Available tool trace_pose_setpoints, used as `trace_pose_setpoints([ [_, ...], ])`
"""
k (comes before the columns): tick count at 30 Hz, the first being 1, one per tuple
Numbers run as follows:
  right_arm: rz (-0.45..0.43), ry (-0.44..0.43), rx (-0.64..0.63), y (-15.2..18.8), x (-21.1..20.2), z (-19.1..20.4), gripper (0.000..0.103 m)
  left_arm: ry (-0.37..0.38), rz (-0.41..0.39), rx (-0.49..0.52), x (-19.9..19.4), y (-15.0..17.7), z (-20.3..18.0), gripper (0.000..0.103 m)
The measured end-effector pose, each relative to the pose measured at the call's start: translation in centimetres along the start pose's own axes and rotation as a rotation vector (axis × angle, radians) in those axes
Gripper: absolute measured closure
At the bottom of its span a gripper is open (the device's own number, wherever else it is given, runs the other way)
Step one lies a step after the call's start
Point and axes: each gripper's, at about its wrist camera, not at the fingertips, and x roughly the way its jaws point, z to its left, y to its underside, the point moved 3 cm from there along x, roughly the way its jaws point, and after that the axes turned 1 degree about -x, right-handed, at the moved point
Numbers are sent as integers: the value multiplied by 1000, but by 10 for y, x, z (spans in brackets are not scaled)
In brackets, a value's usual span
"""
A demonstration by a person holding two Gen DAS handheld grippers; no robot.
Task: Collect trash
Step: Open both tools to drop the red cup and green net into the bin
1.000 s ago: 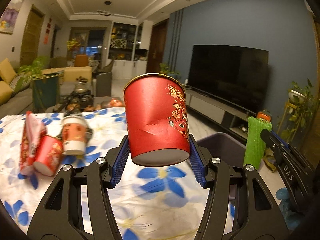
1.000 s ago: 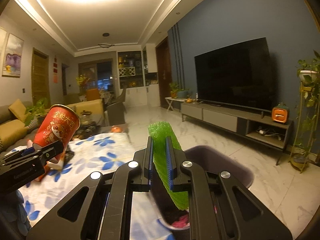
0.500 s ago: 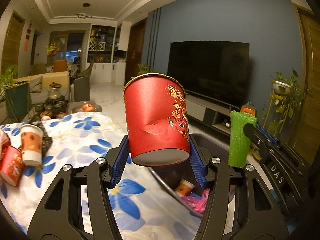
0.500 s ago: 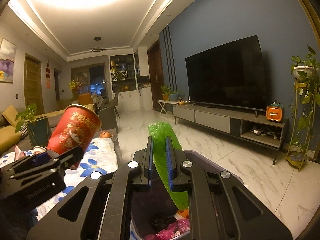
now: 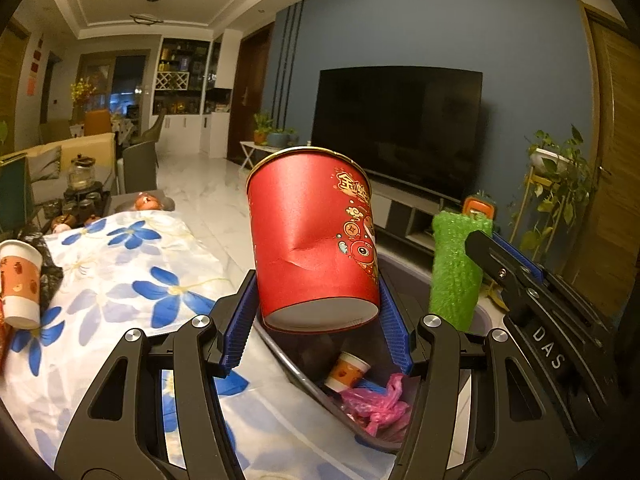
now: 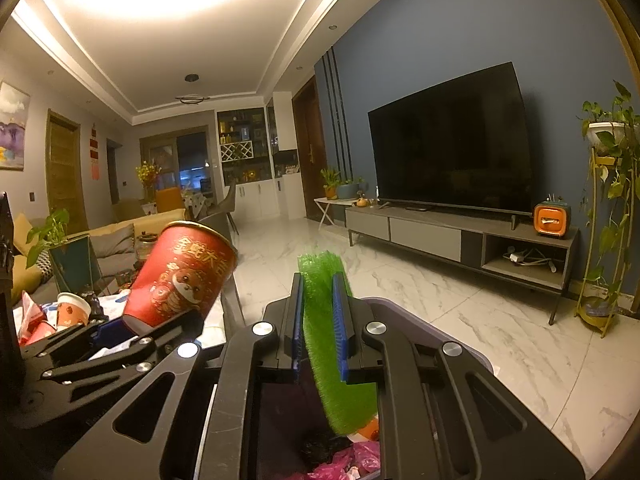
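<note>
Setting: living room, flower-print bench [image 5: 132, 264], grey plastic bin [image 5: 404, 276] beside it.
Left claw [image 5: 316, 320]: pinching dented red paper cup [image 5: 312, 248] above bin; light, crushable, held low on its wall.
Right claw [image 6: 318, 330]: pinching green foam mesh sleeve [image 6: 338, 364] over bin; soft, weightless.

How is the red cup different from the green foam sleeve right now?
The red cup is smooth, stiff and dented; the green foam sleeve is netted and squashed flat. The left hand-held gripper holds the cup, the right hand-held gripper the sleeve. Both hang above the bin.
</note>
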Motion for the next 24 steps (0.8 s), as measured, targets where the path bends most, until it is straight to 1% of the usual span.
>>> trace_pose_setpoints([
  [4,0,10,12,-1,0,-6,80,20,24,4,10,5,-5,46],
  [5,0,12,15,-2,0,-7,73,24,32,6,13,7,-7,46],
  [9,-7,25,15,-1,-3,-9,70,37,59,18,21,14,-12,46],
  [11,-12,30,18,-1,-5,-11,64,40,72,26,24,17,-14,45],
  [14,-19,36,23,-1,-9,-13,62,40,83,40,27,22,-18,44],
  [16,-21,36,29,-2,-10,-16,60,36,83,45,27,23,-18,36],
  [21,-18,40,43,-2,-15,-21,59,4,81,21,21,25,-7,27],
  [24,-17,43,46,-2,-18,-21,56,-29,79,1,12,26,4,22],
])
